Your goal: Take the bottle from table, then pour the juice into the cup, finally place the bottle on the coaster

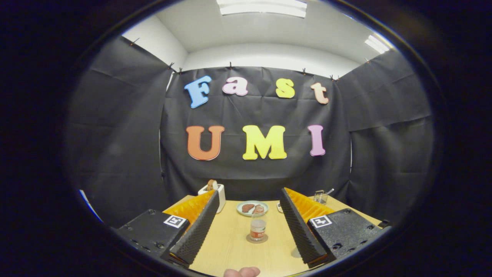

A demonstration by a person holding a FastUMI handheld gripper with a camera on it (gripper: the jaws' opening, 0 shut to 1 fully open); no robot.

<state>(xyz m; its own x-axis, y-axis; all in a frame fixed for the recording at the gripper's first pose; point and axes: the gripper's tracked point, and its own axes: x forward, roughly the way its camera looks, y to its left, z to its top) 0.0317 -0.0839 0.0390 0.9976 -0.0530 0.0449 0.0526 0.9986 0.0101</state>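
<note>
- Standing upright on a round brown coaster (257, 239), the small clear plastic bottle with an orange label (258, 226) sits ahead of my gripper (249, 227), centred between its fingers but touching neither.
- I see the fingers spread wide, holding nothing.
- Beyond the bottle lies a pale round plate of brown food (251, 208) on the light wooden table (230, 246).
- A white toaster (213, 192) stands at the far left, a wire basket (320, 197) far right.
- A fingertip (242, 272) shows nearest me.

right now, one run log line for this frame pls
gripper: open, holding nothing | bottle: upright on coaster, between fingers, ahead of tips | plate: beyond bottle | table
</note>
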